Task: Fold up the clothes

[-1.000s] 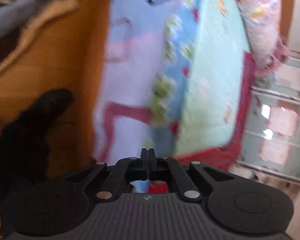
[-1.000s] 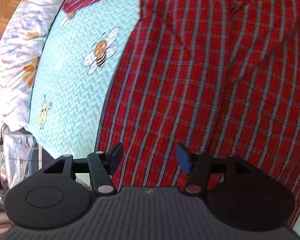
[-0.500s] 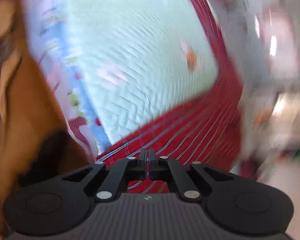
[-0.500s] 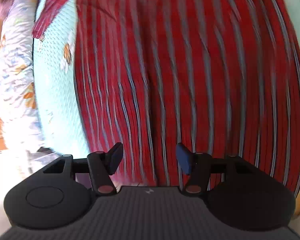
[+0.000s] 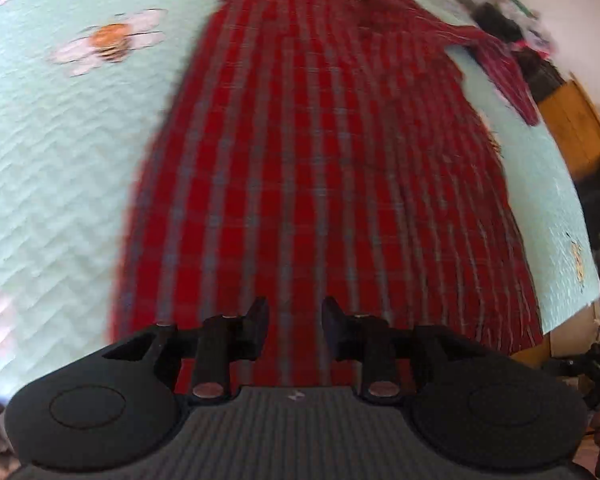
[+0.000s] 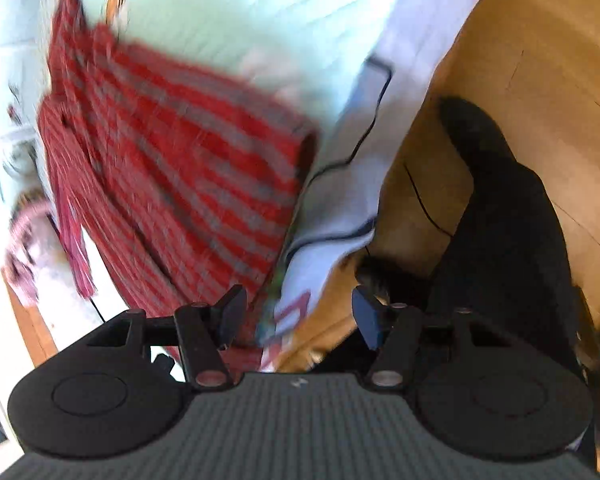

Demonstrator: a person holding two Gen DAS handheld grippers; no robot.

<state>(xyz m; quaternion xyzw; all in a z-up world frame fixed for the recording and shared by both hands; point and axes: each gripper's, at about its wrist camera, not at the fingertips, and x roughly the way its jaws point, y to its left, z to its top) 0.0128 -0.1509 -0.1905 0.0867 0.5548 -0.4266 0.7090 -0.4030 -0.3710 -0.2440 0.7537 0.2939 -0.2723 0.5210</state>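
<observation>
Now that the left tongs [image 5: 295, 316] have just been opening, empty over the red plaid shirt [image 5: 320, 160], right tongs [image 6: 298, 316] gape empty too: regrasp next.

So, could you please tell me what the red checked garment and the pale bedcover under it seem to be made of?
The red checked garment looks like thin woven cloth, perhaps cotton: its stripes are woven in, its finish is matt, and it lies limp. The pale bedcover looks like quilted fabric: it is stitched in a zigzag relief, with printed bees.
</observation>
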